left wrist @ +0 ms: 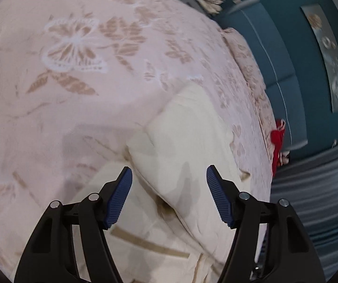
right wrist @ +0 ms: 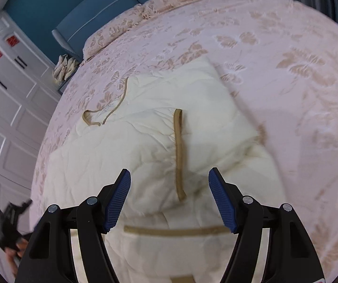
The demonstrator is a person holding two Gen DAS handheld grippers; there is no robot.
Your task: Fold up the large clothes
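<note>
A cream garment with tan trim [right wrist: 159,122] lies partly folded on the pink floral bedspread [right wrist: 286,82]. A tan strip [right wrist: 179,153] runs down its middle. In the left wrist view the garment [left wrist: 183,141] shows a thick folded edge. My left gripper [left wrist: 169,172] is open and empty, just above that fold. My right gripper [right wrist: 169,174] is open and empty, hovering over the garment near the tan strip's lower end. The left gripper also shows in the right wrist view [right wrist: 10,221], blurred, at the bed's left edge.
A teal headboard [right wrist: 112,9] and pillow [right wrist: 112,35] stand at the far end of the bed. A red cloth [left wrist: 277,143] lies at the bed's edge. White cabinet doors [right wrist: 6,99] stand left of the bed. A beige bundle [right wrist: 65,67] sits beside the bed.
</note>
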